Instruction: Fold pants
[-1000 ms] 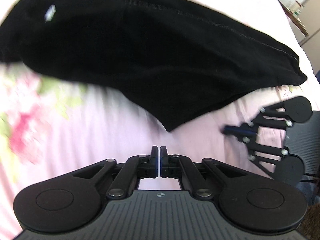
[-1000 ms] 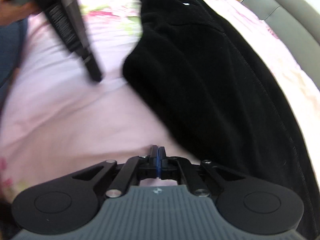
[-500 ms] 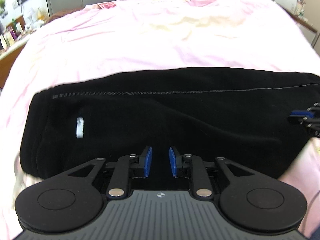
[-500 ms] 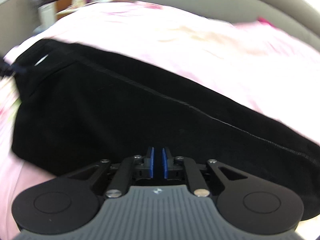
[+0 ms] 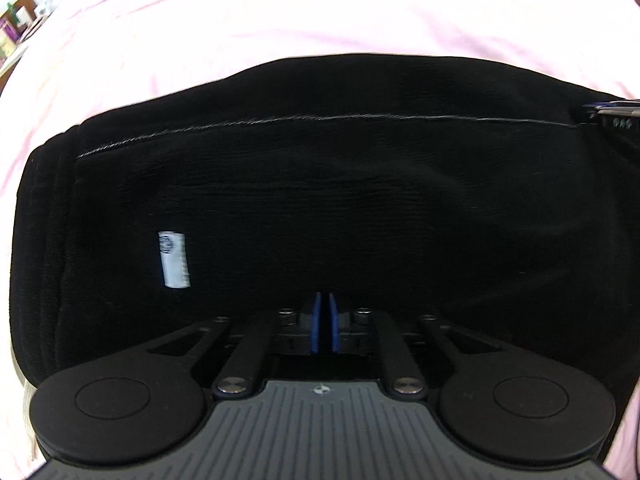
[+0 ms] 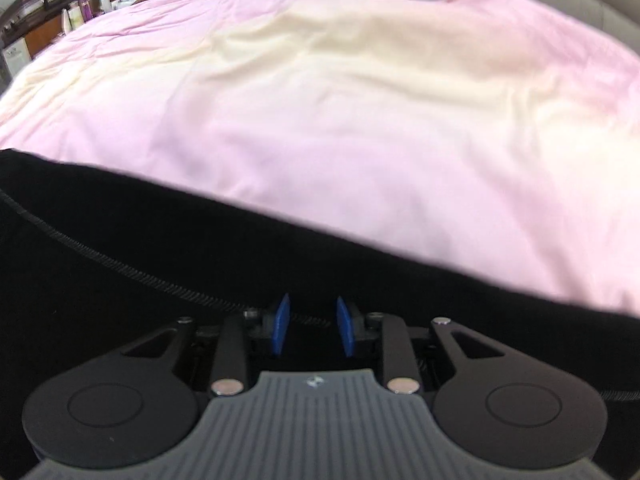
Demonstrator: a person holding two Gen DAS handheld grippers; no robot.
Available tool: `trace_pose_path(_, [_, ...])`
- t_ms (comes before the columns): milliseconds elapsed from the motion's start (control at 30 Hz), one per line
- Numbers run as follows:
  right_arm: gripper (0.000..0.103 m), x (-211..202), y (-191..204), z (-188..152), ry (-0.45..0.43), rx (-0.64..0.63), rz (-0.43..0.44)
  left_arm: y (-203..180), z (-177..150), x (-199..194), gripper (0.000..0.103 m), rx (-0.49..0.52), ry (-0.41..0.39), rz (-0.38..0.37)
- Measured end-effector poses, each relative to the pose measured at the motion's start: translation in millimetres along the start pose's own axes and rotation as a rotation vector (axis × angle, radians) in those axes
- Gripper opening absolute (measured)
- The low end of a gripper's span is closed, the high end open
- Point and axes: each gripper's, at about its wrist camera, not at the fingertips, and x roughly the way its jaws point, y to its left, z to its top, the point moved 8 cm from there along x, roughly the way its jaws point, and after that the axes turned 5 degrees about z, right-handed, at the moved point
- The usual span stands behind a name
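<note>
White label [image 5: 173,260] on black pants [image 5: 360,208]: a round mark is being shown; its print is not being made legible.

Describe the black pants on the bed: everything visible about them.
The black pants lie flat across the pink bedsheet, apparently folded lengthwise into a long band. The fabric looks soft and finely ribbed. A stitched seam runs along them, and a small white label sits near the bunched end at the left of the left wrist view. Both grippers hang close over them; whether they touch is unclear.
</note>
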Motion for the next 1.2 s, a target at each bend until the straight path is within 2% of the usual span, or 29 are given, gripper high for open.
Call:
trace_pose_path(67, [0.02, 8.8, -7.7, 3.2, 0.025, 0.064, 0.018, 2.9, 2.7, 0.7, 0.007, -0.024, 0.01, 0.007])
trace_pose_path(167, [0.019, 6.5, -8.3, 3.4, 0.029, 0.046, 0.037, 2.7, 2.5, -5.3, 0.007, -0.008, 0.003, 0.064])
trace_pose_path(300, [0.02, -17.5, -35.6, 2.7, 0.041, 0.031, -0.014, -1.7, -2.0, -21.2, 0.008, 0.016, -0.026, 0.134])
trace_pose_path(333, [0.022, -32.3, -51.7, -2.0, 0.046, 0.043, -0.018, -5.9, -4.2, -28.5, 0.011, 0.02, -0.041, 0.141])
trace_pose_path(400, [0.027, -51.1, -74.2, -13.8, 0.058, 0.051, -0.036, -13.3, -10.1, -43.7, 0.014, 0.012, -0.069, 0.127])
trace_pose_path(467, [0.035, -74.1, -99.2, -35.5, 0.087, 0.043, -0.071, -24.6, -7.8, -55.6, 0.018, -0.004, -0.091, 0.09])
trace_pose_path(567, [0.035, -108.4, -140.9, -78.2, 0.125, -0.015, -0.128, -47.3, 1.7, -73.0, 0.022, 0.013, -0.125, 0.051])
trace_pose_path(667, [0.035, -133.0, -189.0, -104.4, 0.115, -0.039, -0.175, -80.1, 4.9, -81.5, 0.022, 0.046, -0.122, 0.009])
trace_pose_path(733, [0.037, -149.4, -222.8, -111.3, 0.101, 0.04, -0.214, -104.5, 7.6, -87.2, 0.022, 0.064, -0.126, -0.026])
trace_pose_path(833, [0.046, -169.2, -263.7, -115.9, 0.104, 0.102, -0.299, -140.7, 15.1, -94.5, 0.024, 0.082, -0.135, -0.089])
trace_pose_path(867, [0.046, -176.7, -274.9, -118.6, 0.103, 0.128, -0.297, -152.3, 18.8, -96.2, 0.026, 0.09, -0.144, -0.101])
trace_pose_path(1000, [0.048, -207.2, -314.8, -137.3, 0.092, 0.283, -0.225, -196.1, 35.4, -92.5, 0.028, 0.134, -0.158, -0.133])
trace_pose_path(1067, [0.062, -220.3, -336.4, -147.9, 0.078, 0.399, -0.183, -218.3, 44.0, -88.3, 0.028, 0.142, -0.155, -0.152])
trace_pose_path(1100, [0.064, -224.6, -345.6, -152.6, 0.072, 0.455, -0.164, -234.5, 46.6, -89.0, 0.028, 0.142, -0.151, -0.161])
trace_pose_path(1200, [0.064, -227.4, -368.7, -170.9, 0.054, 0.636, -0.061, -256.8, 57.8, -74.9, 0.028, 0.145, -0.145, -0.183])
